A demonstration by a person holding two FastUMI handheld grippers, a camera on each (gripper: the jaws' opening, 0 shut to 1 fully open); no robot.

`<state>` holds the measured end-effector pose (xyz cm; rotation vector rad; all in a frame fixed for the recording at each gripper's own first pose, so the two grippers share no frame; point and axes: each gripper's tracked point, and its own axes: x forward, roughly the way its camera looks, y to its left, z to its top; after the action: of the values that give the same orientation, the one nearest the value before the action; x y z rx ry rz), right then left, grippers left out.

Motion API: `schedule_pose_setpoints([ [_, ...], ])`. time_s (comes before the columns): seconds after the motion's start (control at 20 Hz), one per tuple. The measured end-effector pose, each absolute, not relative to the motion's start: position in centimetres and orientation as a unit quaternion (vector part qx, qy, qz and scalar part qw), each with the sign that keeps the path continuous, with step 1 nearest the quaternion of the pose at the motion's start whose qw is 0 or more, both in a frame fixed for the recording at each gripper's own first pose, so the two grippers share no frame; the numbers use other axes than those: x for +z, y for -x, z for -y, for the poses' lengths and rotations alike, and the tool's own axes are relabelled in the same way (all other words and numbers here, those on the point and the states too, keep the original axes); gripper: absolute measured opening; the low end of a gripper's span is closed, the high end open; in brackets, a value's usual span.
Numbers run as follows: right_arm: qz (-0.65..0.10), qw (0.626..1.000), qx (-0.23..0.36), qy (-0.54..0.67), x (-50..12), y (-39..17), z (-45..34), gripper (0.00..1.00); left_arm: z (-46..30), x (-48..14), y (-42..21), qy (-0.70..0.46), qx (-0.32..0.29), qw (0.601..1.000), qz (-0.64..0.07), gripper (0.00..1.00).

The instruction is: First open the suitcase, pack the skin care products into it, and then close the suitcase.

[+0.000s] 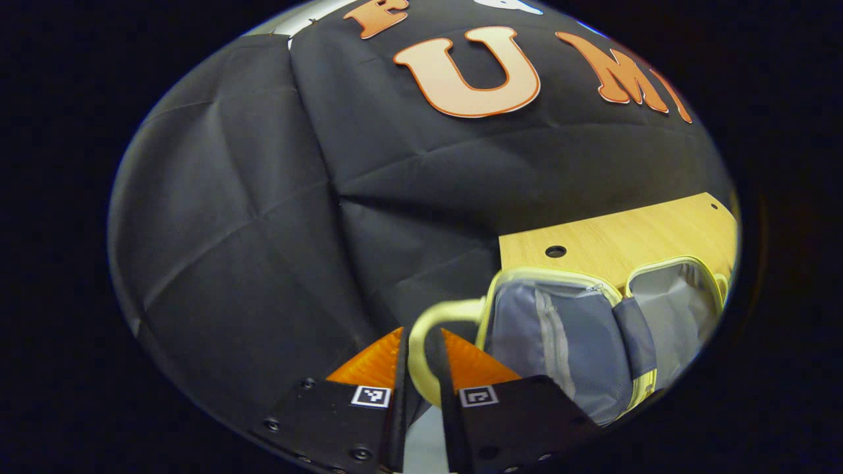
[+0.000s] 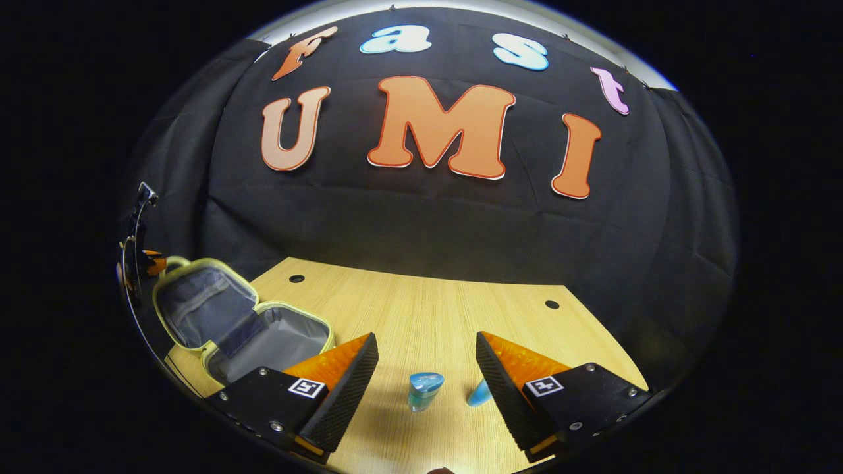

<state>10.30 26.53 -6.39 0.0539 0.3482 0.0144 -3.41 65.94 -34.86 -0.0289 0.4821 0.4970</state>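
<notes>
On my left gripper view I have the left claw (image 1: pixel 425 368) clenched on the pale yellow handle (image 1: pixel 428 329) of the suitcase (image 1: pixel 566 336); the loop runs between the two fingers, which sit close together with the handle pinched between them. The suitcase lies open on the wooden table (image 1: pixel 632 237), at its near-left corner as the right gripper view shows it, with the lid (image 2: pixel 201 303) tilted up and back and the grey-lined base (image 2: pixel 276 342) flat on the wood. A grey strap (image 2: pixel 240 329) joins the two halves across the hinge. On the right gripper view my right claw (image 2: pixel 427 375) is released, its fingers spread wide and grasping nothing, hovering low over the table. Between those fingers I see a small blue-capped bottle (image 2: pixel 425 390) standing on the table, apart from both fingers. Just beside the right finger lies a second blue item (image 2: pixel 479 394), partly hidden by that finger, so I cannot tell what it is. Both skin care items sit on the table well apart from the suitcase.
</notes>
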Motion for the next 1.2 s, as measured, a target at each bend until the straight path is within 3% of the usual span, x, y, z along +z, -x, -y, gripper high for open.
schedule_pose_setpoints([
  [0.1,-0.176,0.984,0.005,-0.026,-6.7,-10.2,-26.1,0.95,-64.3,-33.6,3.0,0.013,0.232,0.947,-0.221,0.26],
  [0.3,-0.164,0.986,-0.003,-0.024,-6.6,-10.0,-24.4,0.95,-58.9,-29.1,1.4,-0.002,0.201,0.965,-0.169,0.68],
  [0.35,-0.162,0.987,-0.004,-0.023,-6.7,-10.0,-24.0,0.95,-57.3,-27.9,0.8,-0.007,0.193,0.969,-0.157,0.90],
  [0.4,-0.161,0.987,-0.005,-0.022,-6.9,-10.0,-23.3,0.95,-55.8,-26.6,0.3,-0.012,0.186,0.972,-0.146,0.98],
  [0.8,-0.159,0.987,0.021,-0.014,-8.7,-10.2,-19.9,0.95,-40.9,-20.0,-3.8,-0.018,0.112,0.989,-0.090,0.98],
  [1.2,-0.166,0.985,0.037,-0.033,-10.6,-10.5,-15.8,0.95,-23.2,-20.4,-6.6,0.009,0.005,0.995,-0.104,0.98],
])
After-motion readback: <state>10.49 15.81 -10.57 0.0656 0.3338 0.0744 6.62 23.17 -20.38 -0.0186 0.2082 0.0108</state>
